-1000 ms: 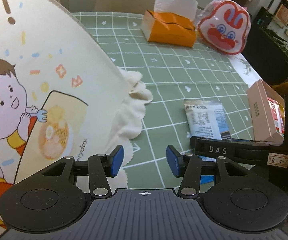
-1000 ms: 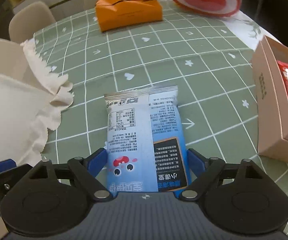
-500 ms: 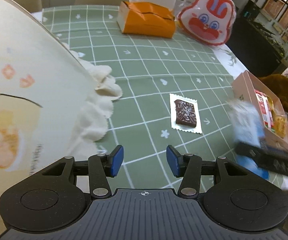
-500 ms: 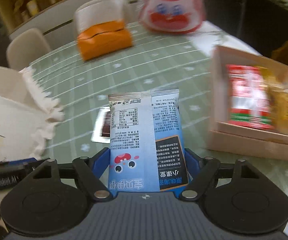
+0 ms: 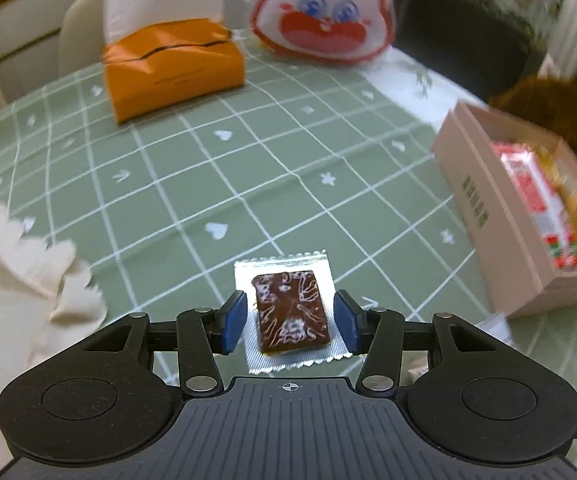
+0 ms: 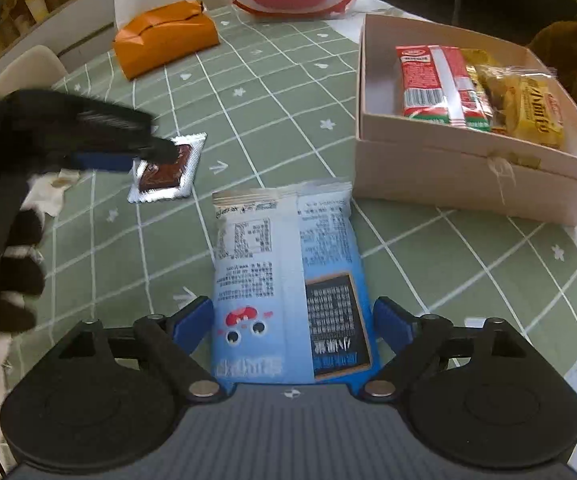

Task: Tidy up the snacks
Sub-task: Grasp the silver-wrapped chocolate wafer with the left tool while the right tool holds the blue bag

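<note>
Table: a green checked tablecloth (image 5: pixel 272 168) covers it and carries everything below.
Cream cloth: a ruffled fabric piece (image 5: pixel 16 280) lies at the left edge, apart from the snacks.
Snack box: a pale pink cardboard box (image 6: pixel 460 168) stands open on the right side of the table; it already holds a red-wrapped packet (image 6: pixel 436 84) and yellow-wrapped snacks (image 6: pixel 524 108), so part of the sorting looks done.
Rabbit-face bag: a red and white bag (image 5: pixel 324 12) stands at the far edge, untouched.
Tissue box: an orange tissue box (image 5: pixel 172 68) sits at the far left, well apart from the snack box.
Right gripper: the right gripper (image 6: pixel 292 320) is clamped on a blue snack pouch (image 6: pixel 288 280), held above the cloth just short of the box's near wall.
Left gripper: the left gripper (image 5: pixel 288 318) has its jaws apart, one blue pad on each side of a chocolate bar in clear wrapping (image 5: pixel 290 312); whether the pads touch the wrapper cannot be told.
Chocolate bar position: flat on the cloth, left of the box, near the cream cloth.
Progress: roughly midway by my judgement; two snacks remain outside the box.
Left to do: the pouch needs carrying over the box wall and releasing; the chocolate bar needs gripping, lifting and boxing.
</note>
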A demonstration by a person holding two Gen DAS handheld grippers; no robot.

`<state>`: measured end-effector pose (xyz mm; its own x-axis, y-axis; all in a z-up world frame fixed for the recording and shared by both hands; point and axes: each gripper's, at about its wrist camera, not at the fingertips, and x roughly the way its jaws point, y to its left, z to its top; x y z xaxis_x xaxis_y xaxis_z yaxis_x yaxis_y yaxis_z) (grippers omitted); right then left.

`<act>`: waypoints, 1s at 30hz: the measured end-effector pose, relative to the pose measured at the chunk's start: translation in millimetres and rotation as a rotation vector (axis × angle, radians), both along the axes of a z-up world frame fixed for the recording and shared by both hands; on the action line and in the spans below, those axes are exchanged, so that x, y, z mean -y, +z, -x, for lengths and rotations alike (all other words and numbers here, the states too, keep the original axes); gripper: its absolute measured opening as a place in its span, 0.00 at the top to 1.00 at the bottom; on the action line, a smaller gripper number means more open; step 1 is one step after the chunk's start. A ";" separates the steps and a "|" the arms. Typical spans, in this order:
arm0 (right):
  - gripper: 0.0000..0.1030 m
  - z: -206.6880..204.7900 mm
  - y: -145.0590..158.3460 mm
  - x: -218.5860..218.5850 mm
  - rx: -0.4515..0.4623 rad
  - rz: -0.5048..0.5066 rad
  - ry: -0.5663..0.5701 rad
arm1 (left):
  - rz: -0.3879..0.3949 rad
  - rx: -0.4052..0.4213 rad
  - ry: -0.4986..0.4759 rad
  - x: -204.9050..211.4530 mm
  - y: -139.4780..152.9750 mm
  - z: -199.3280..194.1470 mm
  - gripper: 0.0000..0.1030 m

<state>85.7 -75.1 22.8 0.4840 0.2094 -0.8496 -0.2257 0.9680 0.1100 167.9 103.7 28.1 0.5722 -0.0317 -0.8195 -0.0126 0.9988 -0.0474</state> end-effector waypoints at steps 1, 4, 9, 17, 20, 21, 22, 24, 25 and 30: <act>0.13 2.8 -0.8 -2.2 0.008 0.016 0.009 | -0.011 -0.003 -0.013 2.7 -3.1 -0.9 0.49; 0.11 10.6 -2.9 -7.9 0.033 0.073 0.046 | -0.069 0.036 -0.051 5.6 -7.4 9.2 0.55; 0.06 13.5 -3.7 -5.6 0.040 0.066 0.019 | -0.009 0.053 -0.088 -7.1 -6.5 36.3 0.58; 0.00 20.7 -6.9 -4.5 0.055 0.068 -0.032 | 0.094 0.012 -0.127 -18.1 -3.4 93.9 0.58; 0.00 22.4 -7.9 -4.7 0.067 0.071 -0.041 | 0.057 -0.003 -0.139 -11.2 -2.3 108.0 0.57; 0.00 22.4 -8.0 -4.9 0.068 0.071 -0.043 | 0.036 -0.004 -0.143 -8.0 -2.0 109.0 0.57; 0.00 22.5 -8.2 -4.8 0.071 0.070 -0.043 | 0.014 -0.005 -0.147 -4.2 -1.9 108.2 0.57; 0.00 24.4 -9.1 -4.3 0.081 0.069 -0.044 | -0.013 -0.005 -0.152 0.0 -2.7 103.8 0.56; 0.00 26.0 -9.3 -3.2 0.084 0.068 -0.051 | -0.025 -0.002 -0.155 2.1 -3.1 101.9 0.56; 0.00 33.2 -9.1 -0.1 0.087 0.070 -0.071 | 0.029 -0.009 -0.185 0.9 -4.2 97.2 0.35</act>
<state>52.5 -75.1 13.7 0.5680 0.1143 -0.8150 -0.1625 0.9864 0.0251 70.7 102.9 23.8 0.5471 -0.1590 -0.8218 0.1707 0.9824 -0.0764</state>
